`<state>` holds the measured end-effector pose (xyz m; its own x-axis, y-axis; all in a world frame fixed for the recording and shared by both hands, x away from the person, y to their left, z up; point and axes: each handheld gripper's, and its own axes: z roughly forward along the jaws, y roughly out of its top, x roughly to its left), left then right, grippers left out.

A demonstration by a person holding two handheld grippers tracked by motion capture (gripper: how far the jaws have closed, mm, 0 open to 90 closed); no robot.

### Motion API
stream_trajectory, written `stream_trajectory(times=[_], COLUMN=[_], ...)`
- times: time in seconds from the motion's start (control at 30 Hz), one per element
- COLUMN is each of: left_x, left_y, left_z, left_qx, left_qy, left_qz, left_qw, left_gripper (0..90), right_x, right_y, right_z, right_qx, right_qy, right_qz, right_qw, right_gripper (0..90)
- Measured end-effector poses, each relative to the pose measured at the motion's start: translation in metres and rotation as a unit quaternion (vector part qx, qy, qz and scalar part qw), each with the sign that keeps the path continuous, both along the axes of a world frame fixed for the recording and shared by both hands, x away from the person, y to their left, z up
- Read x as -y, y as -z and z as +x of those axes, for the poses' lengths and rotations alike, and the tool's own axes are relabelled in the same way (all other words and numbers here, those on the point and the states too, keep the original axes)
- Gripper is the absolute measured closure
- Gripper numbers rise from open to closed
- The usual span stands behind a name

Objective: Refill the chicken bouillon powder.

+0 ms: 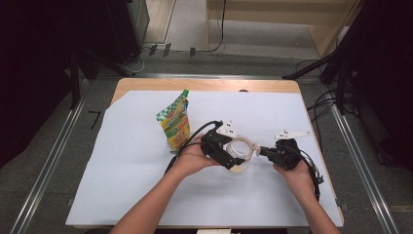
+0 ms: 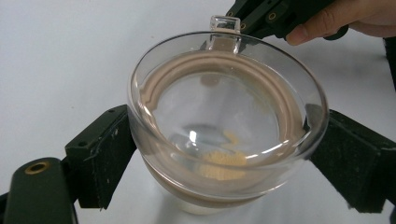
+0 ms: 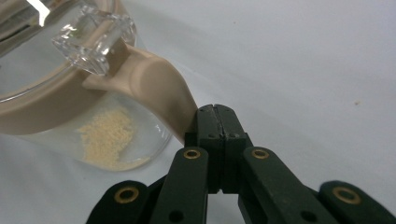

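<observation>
A clear glass jar (image 1: pixel 242 149) with a beige collar and a beige handle (image 3: pixel 159 88) stands on the white sheet. A little pale yellow powder (image 3: pixel 109 137) lies on its bottom. Its domed glass lid (image 2: pixel 224 93) carries a square clear tab (image 3: pixel 93 39). My left gripper (image 1: pixel 233 156) reaches in from the left, and its pads (image 2: pixel 105 154) press the lid's rim from both sides. My right gripper (image 3: pixel 216 114) comes from the right, shut, with its tips against the lower end of the beige handle; nothing shows between the jaws.
A yellow and green spouted pouch (image 1: pixel 174 122) stands upright just left of and behind my left hand. The white sheet (image 1: pixel 136 185) covers most of the wooden table, with open room at the front and the left.
</observation>
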<state>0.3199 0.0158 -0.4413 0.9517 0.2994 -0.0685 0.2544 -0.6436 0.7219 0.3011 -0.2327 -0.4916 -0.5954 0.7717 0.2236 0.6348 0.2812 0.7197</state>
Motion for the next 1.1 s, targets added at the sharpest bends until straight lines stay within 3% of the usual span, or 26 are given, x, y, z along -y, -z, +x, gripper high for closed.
stream_trajectory(times=[0.2, 0.37, 0.43, 0.5, 0.57, 0.77, 0.8, 1.0, 1.1], left_x=[0.002, 0.002, 0.002, 0.001, 0.004, 0.007, 0.008, 0.016, 0.021], left_y=[-0.006, -0.012, -0.015, -0.019, -0.023, -0.033, -0.034, -0.04, -0.042], left_z=[0.001, 0.001, 0.003, 0.004, 0.002, -0.006, -0.006, -0.008, -0.009], left_qx=[0.0, 0.006, -0.005, -0.018, -0.016, -0.032, -0.035, -0.044, -0.049], left_qy=[0.003, 0.007, 0.01, 0.018, 0.022, 0.047, 0.05, 0.062, 0.062], left_qz=[0.009, 0.004, -0.01, -0.021, -0.015, -0.024, -0.022, -0.032, -0.032], left_qw=[1.0, 0.9999, 0.9999, 0.9995, 0.9995, 0.9981, 0.9979, 0.9966, 0.9964], left_gripper=[11.8, 12.2, 13.8, 20.7, 24.0, 54.9, 63.6, 80.1, 83.4], right_x=[0.0, 0.001, 0.0, 0.0, 0.0, 0.0, 0.0, 0.0, 0.001], right_y=[-0.001, -0.001, -0.001, -0.001, -0.001, -0.002, -0.002, -0.002, -0.002], right_z=[-0.001, -0.001, -0.002, -0.002, -0.002, -0.002, -0.002, -0.002, -0.002], right_qx=[0.001, 0.001, 0.002, 0.003, 0.004, 0.004, 0.004, 0.003, 0.002], right_qy=[0.001, -0.001, -0.002, -0.002, -0.002, -0.002, -0.002, -0.002, -0.003], right_qz=[0.0, 0.002, 0.001, 0.001, 0.001, 0.002, 0.002, 0.004, 0.003], right_qw=[1.0, 1.0, 1.0, 1.0, 1.0, 1.0, 1.0, 1.0, 1.0], right_gripper=[90.0, 90.0, 90.0, 90.0, 90.0, 90.0, 90.0, 90.0, 90.0])
